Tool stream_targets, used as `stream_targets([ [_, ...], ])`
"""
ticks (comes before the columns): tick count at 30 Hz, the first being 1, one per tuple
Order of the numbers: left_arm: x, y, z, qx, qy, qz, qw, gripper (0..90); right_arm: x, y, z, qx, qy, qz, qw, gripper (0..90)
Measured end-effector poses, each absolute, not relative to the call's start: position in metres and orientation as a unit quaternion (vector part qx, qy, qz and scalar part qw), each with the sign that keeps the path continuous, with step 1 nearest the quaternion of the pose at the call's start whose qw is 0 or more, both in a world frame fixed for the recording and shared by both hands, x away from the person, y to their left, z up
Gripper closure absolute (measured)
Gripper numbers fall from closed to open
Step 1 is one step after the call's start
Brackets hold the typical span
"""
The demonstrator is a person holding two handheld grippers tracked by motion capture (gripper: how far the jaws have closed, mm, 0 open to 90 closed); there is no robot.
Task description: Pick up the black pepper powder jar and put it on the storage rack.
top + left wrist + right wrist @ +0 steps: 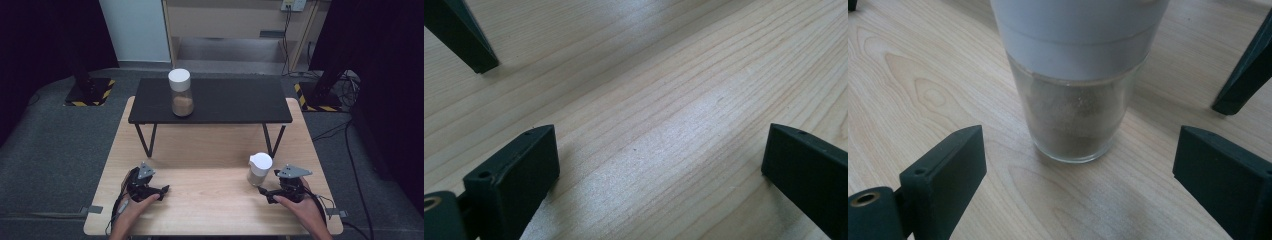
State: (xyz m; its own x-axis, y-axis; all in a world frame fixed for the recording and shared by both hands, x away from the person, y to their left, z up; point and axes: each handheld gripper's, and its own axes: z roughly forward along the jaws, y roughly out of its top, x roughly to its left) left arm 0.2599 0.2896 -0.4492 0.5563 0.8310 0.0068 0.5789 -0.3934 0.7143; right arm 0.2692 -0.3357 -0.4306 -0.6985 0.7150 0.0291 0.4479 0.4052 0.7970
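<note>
At four o'clock on the wooden table (210,200), the small jar (259,169) stands ungrasped; the right gripper (263,192) gapes just short of it, the left gripper (162,192) released, lifting undone.

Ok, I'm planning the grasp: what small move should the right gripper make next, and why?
Probably ease the right gripper forward around the small jar. Its jaws stand open and apart from the glass, with the jar upright on the table just ahead, centred between them.
</note>
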Motion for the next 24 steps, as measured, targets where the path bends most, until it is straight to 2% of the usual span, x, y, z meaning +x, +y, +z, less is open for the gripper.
stream_targets([
  [24, 0.26, 0.29, -0.449, 0.814, 0.433, 0.185, 0.34, 0.7, 0.277, -0.329, -0.419, 0.341, 0.822, 0.424, 0.167, 10.1],
])
